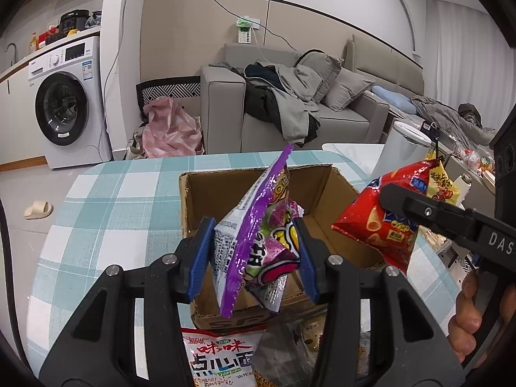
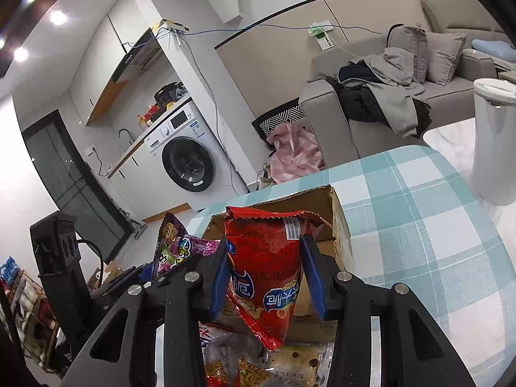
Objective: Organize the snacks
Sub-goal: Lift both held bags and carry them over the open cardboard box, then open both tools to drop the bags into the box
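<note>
My left gripper (image 1: 254,251) is shut on a purple snack bag (image 1: 261,235) and holds it upright above the open cardboard box (image 1: 325,183). My right gripper (image 2: 266,274) is shut on a red snack bag (image 2: 264,258), held over the near edge of the same box (image 2: 338,222). In the left wrist view the red bag (image 1: 380,225) hangs at the right in the right gripper's black fingers (image 1: 419,209). In the right wrist view the purple bag (image 2: 177,248) shows at the left. The box looks empty inside.
Several snack packs (image 1: 219,354) lie on the teal plaid tablecloth (image 1: 113,213) in front of the box, also in the right wrist view (image 2: 238,364). A white bin (image 2: 493,142) stands beyond the table's right edge. A sofa (image 1: 290,103) and washing machine (image 1: 64,106) are behind.
</note>
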Available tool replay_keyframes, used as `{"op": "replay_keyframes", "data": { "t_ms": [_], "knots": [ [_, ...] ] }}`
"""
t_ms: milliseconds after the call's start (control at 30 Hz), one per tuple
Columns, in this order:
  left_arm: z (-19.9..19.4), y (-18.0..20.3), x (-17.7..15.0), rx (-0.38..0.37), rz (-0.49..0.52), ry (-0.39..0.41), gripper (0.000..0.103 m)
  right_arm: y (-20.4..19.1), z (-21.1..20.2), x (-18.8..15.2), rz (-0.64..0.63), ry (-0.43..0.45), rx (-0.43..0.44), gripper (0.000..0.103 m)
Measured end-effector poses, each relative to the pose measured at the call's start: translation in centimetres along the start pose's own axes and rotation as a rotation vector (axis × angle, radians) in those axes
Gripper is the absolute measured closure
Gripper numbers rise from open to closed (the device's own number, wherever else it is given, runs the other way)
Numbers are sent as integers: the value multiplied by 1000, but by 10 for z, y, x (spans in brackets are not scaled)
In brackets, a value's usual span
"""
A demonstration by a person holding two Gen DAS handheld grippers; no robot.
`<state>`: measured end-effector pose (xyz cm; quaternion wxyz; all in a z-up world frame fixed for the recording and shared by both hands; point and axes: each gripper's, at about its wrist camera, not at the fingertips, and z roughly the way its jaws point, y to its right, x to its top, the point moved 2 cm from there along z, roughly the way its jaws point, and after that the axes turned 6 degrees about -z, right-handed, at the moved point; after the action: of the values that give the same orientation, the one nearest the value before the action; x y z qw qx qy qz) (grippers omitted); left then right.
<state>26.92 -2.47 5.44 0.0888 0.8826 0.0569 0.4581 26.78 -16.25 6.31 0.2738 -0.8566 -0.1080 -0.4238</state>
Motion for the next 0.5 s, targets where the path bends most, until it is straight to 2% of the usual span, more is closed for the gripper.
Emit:
{"op": "replay_keyframes", "data": {
  "t_ms": [267, 367, 433, 467, 500],
  "knots": [
    [0, -2, -3, 8, 0, -6, 58, -1, 9, -7, -18, -27, -17, 58],
    [-5, -1, -4, 0, 12, -12, 53, -5, 4, -7, -49, -19, -28, 43],
    [-9, 0, -5, -2, 15, -17, 37, -6, 0, -7, -72, -18, -53, 37],
    [-12, 0, -6, -6, 17, -14, 33, -6, -3, -7, -84, -18, -63, 35],
    [-17, 1, -7, -11, 21, -7, 24, -7, -5, -7, -93, -20, -72, 29]
  ]
}}
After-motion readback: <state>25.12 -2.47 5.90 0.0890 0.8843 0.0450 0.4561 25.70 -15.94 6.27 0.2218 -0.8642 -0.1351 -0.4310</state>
